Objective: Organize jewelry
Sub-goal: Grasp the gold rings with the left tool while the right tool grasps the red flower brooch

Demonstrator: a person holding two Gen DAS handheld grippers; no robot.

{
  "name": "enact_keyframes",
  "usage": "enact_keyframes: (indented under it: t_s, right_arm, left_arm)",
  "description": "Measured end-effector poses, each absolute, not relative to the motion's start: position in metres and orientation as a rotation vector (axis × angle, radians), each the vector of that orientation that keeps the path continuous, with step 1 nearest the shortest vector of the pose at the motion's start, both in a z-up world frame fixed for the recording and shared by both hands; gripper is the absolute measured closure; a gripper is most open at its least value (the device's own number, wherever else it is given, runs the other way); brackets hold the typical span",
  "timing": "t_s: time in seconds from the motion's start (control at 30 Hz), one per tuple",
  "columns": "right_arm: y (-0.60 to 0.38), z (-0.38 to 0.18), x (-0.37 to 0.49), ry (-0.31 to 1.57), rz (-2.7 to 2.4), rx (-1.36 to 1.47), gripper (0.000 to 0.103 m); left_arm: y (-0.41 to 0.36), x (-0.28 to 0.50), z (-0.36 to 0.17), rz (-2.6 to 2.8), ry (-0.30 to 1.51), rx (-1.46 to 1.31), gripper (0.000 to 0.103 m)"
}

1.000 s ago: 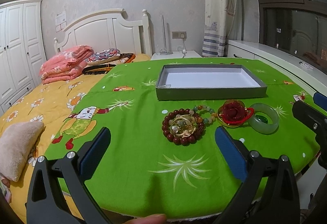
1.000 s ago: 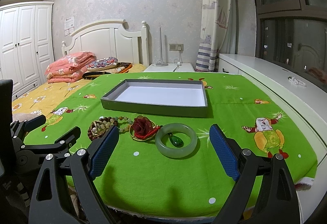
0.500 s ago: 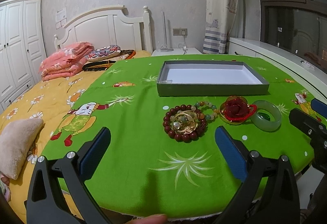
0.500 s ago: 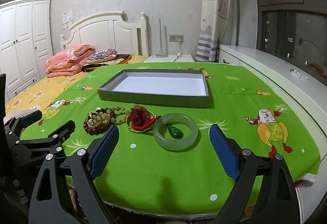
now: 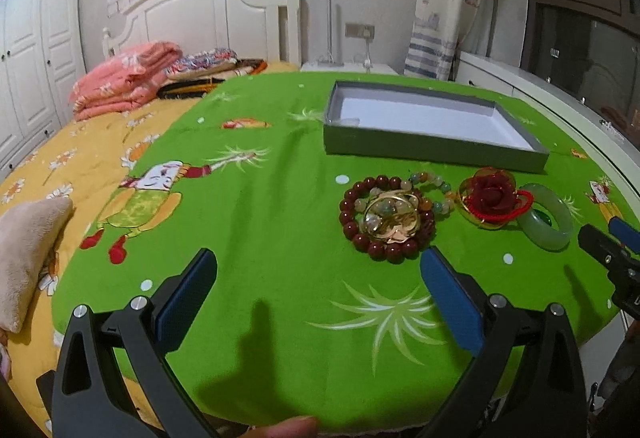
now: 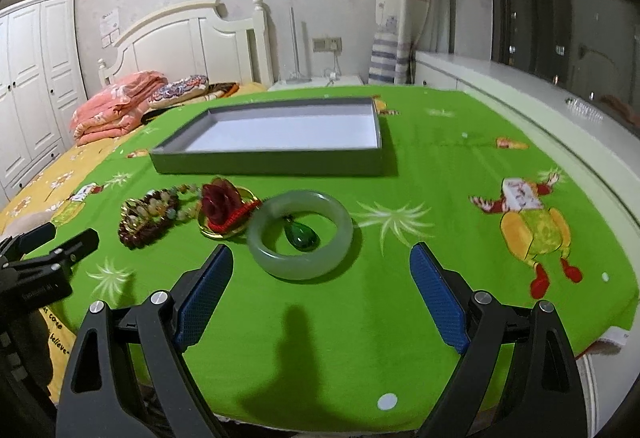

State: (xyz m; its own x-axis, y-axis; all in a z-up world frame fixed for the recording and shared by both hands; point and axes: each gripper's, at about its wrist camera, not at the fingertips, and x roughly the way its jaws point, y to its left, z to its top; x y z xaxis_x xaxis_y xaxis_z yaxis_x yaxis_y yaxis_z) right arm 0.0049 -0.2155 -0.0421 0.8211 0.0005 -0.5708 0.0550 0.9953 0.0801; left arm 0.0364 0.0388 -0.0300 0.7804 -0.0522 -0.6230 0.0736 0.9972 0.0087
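A grey box [image 5: 432, 148] with a white floor sits empty on the green cloth; it also shows in the right wrist view [image 6: 268, 162]. In front of it lie a dark red bead bracelet [image 5: 386, 220] with gold rings inside, a pastel bead bracelet [image 5: 434, 184], a red rose on a gold ring [image 5: 490, 200] and a jade bangle [image 5: 546, 218]. The bangle [image 6: 300, 234] rings a green pendant [image 6: 302, 236]. My left gripper [image 5: 318, 286] is open, near the bead bracelet. My right gripper [image 6: 320, 278] is open, just short of the bangle.
The green cloth [image 6: 440, 178] covers a table beside a bed with a yellow quilt [image 5: 68, 166], pink folded blankets [image 5: 124, 78] and a beige pillow [image 5: 28, 250]. A white ledge [image 6: 532, 90] runs along the right under the window.
Both grippers have moved forward and lower toward the jewelry, which now looks larger. Both stay open. The jewelry and box have not moved.
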Motion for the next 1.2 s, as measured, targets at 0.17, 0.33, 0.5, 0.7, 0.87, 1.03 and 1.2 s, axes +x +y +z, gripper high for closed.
enact_keyframes:
  t_s: [0.17,0.33,0.5,0.7,0.87,1.03,1.2]
  right_arm:
    - [-0.218,-0.051,0.007,0.626,0.001,0.127,0.018]
    - [-0.215,-0.051,0.005,0.616,0.015,0.121,0.018]
    - [-0.215,-0.051,0.006,0.612,0.018,0.124,0.018]
    - [-0.211,-0.049,0.006,0.6,0.036,0.11,0.018]
    - [-0.209,-0.052,0.008,0.611,0.045,0.104,0.018]
    - [-0.208,-0.053,0.008,0.612,0.041,0.111,0.018]
    - [-0.202,-0.052,0.009,0.608,0.063,0.098,0.018]
  left_arm:
    - [0.031,0.05,-0.029,-0.111,0.679,0.049,0.02]
    - [0.008,0.062,-0.027,-0.178,0.649,0.109,0.025]
    - [0.001,0.076,-0.029,-0.215,0.664,0.093,0.04]
    - [0.001,0.086,-0.041,-0.246,0.702,0.081,0.064]
    - [0.005,0.08,-0.043,-0.266,0.665,0.074,0.067]
    - [0.013,0.067,-0.036,-0.26,0.61,0.067,0.067]
    - [0.025,0.05,-0.018,-0.257,0.53,0.057,0.067]
